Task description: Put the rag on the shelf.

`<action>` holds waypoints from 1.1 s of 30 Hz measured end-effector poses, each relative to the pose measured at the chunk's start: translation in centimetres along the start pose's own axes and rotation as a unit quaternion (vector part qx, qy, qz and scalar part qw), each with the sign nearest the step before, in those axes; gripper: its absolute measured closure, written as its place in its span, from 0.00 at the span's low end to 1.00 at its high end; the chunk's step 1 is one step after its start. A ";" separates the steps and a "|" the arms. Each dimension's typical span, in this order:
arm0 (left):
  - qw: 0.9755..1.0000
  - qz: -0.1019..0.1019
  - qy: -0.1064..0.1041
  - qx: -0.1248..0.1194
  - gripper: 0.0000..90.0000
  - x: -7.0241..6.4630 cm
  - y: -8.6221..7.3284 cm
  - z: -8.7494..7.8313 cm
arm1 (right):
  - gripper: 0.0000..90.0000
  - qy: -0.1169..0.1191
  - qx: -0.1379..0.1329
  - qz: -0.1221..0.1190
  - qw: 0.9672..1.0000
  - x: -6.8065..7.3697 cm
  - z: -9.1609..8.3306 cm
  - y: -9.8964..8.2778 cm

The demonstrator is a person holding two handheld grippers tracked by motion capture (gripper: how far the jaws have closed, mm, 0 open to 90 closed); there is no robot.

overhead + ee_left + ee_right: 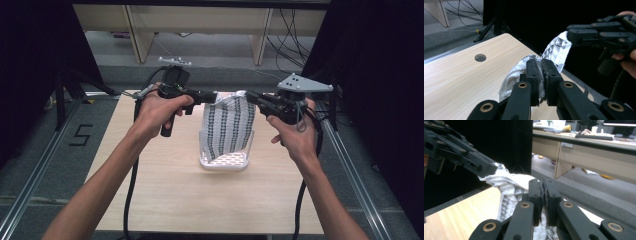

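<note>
Cloth (229, 125): white with dark patterned stripes, you hold it up by its top edge, stretched between both grippers.
Left gripper (214, 96): your jaws are clamped tight on the cloth's left top corner.
Right gripper (249, 96): jaws pinched closed on the right top corner.
Cloth's lower end: hangs down into the white perforated basket (224, 161).
Basket: sits mid-table (160, 185), below and between your hands.

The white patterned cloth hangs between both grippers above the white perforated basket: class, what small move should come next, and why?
Probably lower both hands together. The left gripper and right gripper pinch the white patterned cloth's top corners, and its lower end already dips into the white perforated basket.
</note>
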State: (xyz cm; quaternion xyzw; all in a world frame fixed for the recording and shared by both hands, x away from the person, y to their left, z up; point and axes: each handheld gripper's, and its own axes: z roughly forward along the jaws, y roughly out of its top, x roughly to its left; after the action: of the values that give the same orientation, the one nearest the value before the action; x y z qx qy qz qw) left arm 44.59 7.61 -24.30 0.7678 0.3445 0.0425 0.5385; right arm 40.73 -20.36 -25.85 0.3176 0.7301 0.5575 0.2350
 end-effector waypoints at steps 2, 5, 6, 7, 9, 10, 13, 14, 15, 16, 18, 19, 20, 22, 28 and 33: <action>1.000 -0.011 -0.002 -0.001 0.93 0.5 0.1 0.6 | 0.96 -0.003 0.005 0.004 1.000 -0.7 0.8 0.0; 1.000 -0.021 -0.004 0.000 0.93 1.1 0.1 1.2 | 0.96 -0.009 0.010 0.017 1.000 -1.4 1.7 -0.1; 1.000 -0.025 -0.005 0.000 0.93 1.4 0.1 1.5 | 0.96 -0.012 0.008 0.008 1.000 -1.7 1.9 -0.2; 1.000 -0.029 -0.006 0.000 0.93 1.6 0.1 1.7 | 0.96 -0.010 0.015 0.023 1.000 -1.8 2.2 -0.3; 0.999 -0.035 -0.005 0.001 0.93 1.9 0.1 2.2 | 0.96 -0.015 0.017 0.027 0.999 -2.2 2.7 -0.5; 0.999 -0.041 -0.006 0.003 0.93 2.2 0.1 2.5 | 0.96 -0.010 0.020 0.029 0.999 -2.4 3.0 -0.5; 0.998 -0.055 -0.009 0.002 0.93 2.7 -0.1 3.0 | 0.95 -0.016 0.027 0.033 0.999 -2.8 3.7 -0.8; 0.998 -0.057 -0.008 0.004 0.93 2.9 -0.1 3.2 | 0.95 -0.013 0.029 0.040 0.999 -2.9 4.0 -1.0; 0.998 -0.058 -0.006 0.006 0.93 3.1 -0.2 3.3 | 0.95 -0.017 0.035 0.046 0.998 -2.9 4.1 -1.1; 0.998 -0.060 -0.006 0.006 0.92 3.2 -0.2 3.4 | 0.95 -0.016 0.033 0.035 0.999 -3.2 4.4 -1.2; 0.998 -0.067 -0.011 0.007 0.92 3.6 -0.4 3.7 | 0.95 -0.016 0.035 0.035 0.999 -3.3 4.7 -1.4; 0.998 -0.068 -0.013 0.007 0.92 3.8 -0.5 3.8 | 0.95 -0.016 0.044 0.050 0.998 -3.2 4.8 -1.5; 0.997 -0.072 -0.011 0.005 0.92 3.9 -0.5 3.9 | 0.95 -0.014 0.041 0.044 0.998 -3.4 5.0 -1.5; 0.997 -0.080 -0.011 0.005 0.92 4.3 -0.6 4.0 | 0.95 -0.020 0.044 0.045 0.998 -3.5 5.3 -1.7; 0.995 -0.101 -0.005 0.018 0.91 5.6 -1.4 4.9 | 0.94 -0.020 0.061 0.055 0.996 -4.0 6.5 -2.3; 0.994 -0.110 -0.002 0.028 0.90 6.2 -2.0 5.5 | 0.94 -0.026 0.077 0.066 0.994 -4.0 7.3 -2.7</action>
State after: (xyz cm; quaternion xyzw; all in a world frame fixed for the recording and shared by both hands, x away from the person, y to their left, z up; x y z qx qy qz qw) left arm 50.75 7.19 -30.21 0.7402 0.4267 -0.0286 0.5189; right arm 48.04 -18.93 -30.47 0.3969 0.7421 0.5052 0.1913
